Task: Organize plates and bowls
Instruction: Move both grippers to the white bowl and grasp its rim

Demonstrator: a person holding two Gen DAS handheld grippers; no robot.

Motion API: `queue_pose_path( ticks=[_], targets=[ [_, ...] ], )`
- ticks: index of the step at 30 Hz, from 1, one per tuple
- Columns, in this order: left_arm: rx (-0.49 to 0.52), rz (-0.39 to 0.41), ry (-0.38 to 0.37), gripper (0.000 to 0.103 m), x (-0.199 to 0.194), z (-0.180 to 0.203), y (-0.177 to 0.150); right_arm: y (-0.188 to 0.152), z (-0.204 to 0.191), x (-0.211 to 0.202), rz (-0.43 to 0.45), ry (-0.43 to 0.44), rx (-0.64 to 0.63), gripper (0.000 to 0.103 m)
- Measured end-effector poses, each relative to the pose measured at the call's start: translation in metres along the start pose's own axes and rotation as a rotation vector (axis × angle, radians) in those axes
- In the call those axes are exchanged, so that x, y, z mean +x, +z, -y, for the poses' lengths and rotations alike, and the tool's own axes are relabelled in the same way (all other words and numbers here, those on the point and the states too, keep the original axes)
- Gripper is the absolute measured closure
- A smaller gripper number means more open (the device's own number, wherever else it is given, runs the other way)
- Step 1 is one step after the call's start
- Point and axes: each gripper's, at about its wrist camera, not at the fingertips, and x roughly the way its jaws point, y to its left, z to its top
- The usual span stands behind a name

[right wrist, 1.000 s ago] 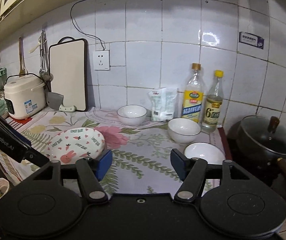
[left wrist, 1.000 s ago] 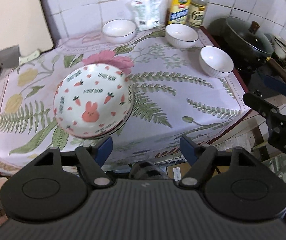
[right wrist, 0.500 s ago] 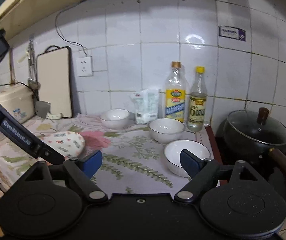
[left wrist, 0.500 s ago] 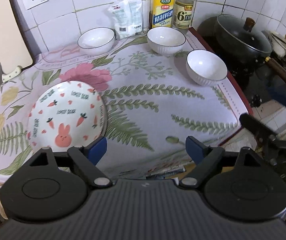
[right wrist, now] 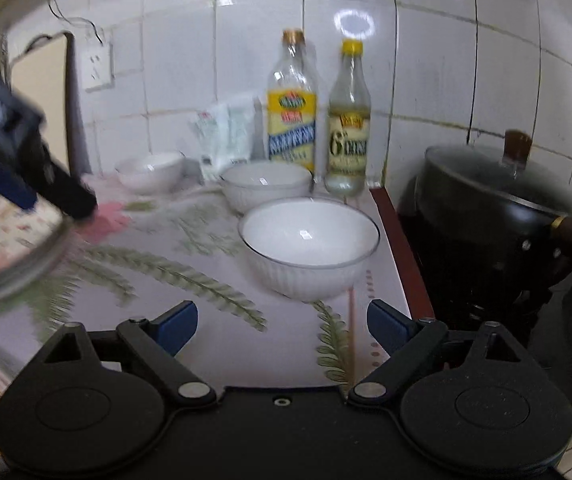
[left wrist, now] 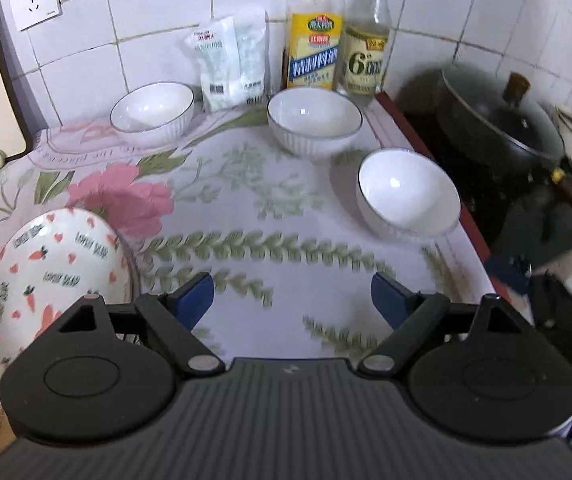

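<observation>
Both tongs have dropped lower and closer to the tabletop (left wrist: 286, 216) since a sec ago, and the near bowl (right wrist: 307, 248) now sits much bigger in front of my right tongs (right wrist: 282, 322). Three white bowls on the cloth: near bowl by the right edge, next to the pot (right wrist: 497, 216); mid bowl (left wrist: 313, 118) in front of the bottles (left wrist: 339, 40); far bowl (left wrist: 152, 110) back by the wall. Carrot plate (left wrist: 52, 268) lies at the left, just beside my left tongs (left wrist: 291, 300). Bowls look like glazed ceramic w/ ribbed outsides: stiff, fairly heavy, slick, will chip if knocked, so I'd pinch the rim, one pad inside and one outside, and lift straight. Plate looks the same stuff, shallow, lying flat; best taken at its edge. Right tongs are opening, already wide, nothing between them, touching nothing; near bowl just ahead of the tips. Left tongs wide too, empty, over bare cloth, near the plate but apart from it. Nothing stacked yet, by the look of it.
</observation>
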Motion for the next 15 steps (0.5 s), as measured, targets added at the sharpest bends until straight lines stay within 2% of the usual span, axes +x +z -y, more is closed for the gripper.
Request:
queue_pose_path(
  ticks=[4, 7, 13, 15],
  targets=[
    [-0.051, 0.017, -0.044, 0.017, 0.022, -0.004, 0.009, -0.004, 0.011, 0.026, -0.021, -0.017, 0.042, 0.007],
    [-0.109, -0.011, -0.074, 0.017, 0.043, -0.004, 0.017, -0.003, 0.015, 0.05, -0.076, -0.003, 0.007, 0.007],
    [-0.234, -0.047, -0.173, 0.019, 0.076, 0.001, 0.029, 0.002, 0.019, 0.075, -0.072, 0.028, 0.002, 0.007],
    [-0.246, -0.055, -0.188, 0.02, 0.083, 0.007, 0.033, 0.004, 0.02, 0.079, -0.067, 0.042, 0.01, 0.007]
  ],
)
